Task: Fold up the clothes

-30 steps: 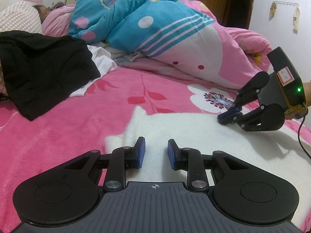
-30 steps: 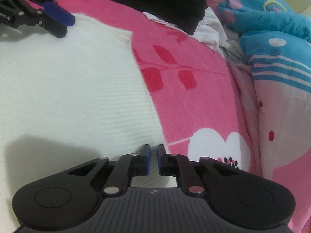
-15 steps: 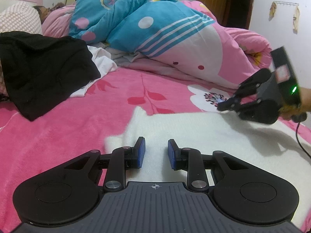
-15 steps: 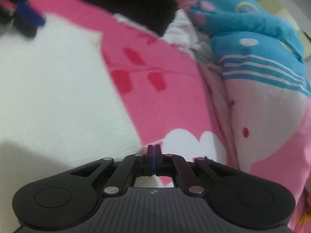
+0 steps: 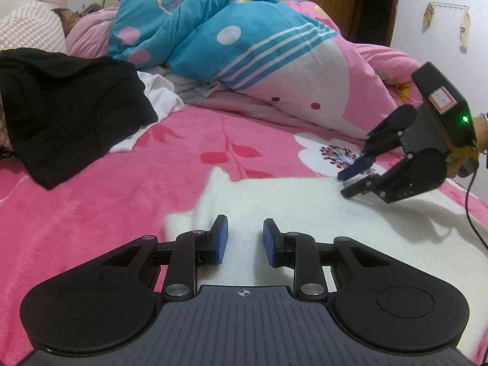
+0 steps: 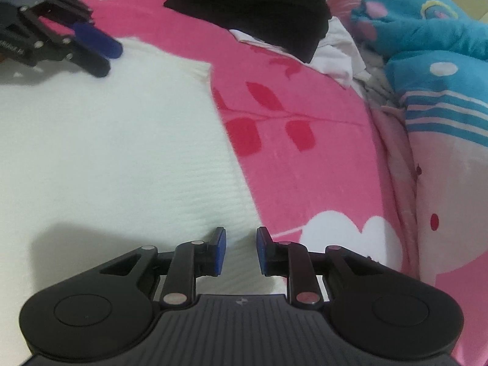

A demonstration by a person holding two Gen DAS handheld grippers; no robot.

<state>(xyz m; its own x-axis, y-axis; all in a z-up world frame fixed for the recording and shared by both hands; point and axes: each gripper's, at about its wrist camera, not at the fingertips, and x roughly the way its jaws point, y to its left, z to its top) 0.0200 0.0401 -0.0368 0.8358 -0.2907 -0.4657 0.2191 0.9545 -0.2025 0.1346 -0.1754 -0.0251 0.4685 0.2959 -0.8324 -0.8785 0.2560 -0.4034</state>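
White knit garment (image 5: 305,210) flat on bed; left gripper (image 5: 242,238) spread, empty, angled low; right gripper (image 6: 238,251) opening, pitched steeply, nothing pinched.

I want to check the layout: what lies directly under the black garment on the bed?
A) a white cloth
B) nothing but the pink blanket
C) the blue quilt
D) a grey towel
A: a white cloth sticks out from under the black garment's edge in both views.

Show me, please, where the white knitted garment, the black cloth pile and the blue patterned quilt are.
white knitted garment (image 6: 106,152): right wrist view, flat middle.
black cloth pile (image 5: 70,106): left wrist view, front slope.
blue patterned quilt (image 5: 213,39): left wrist view, upper fold.
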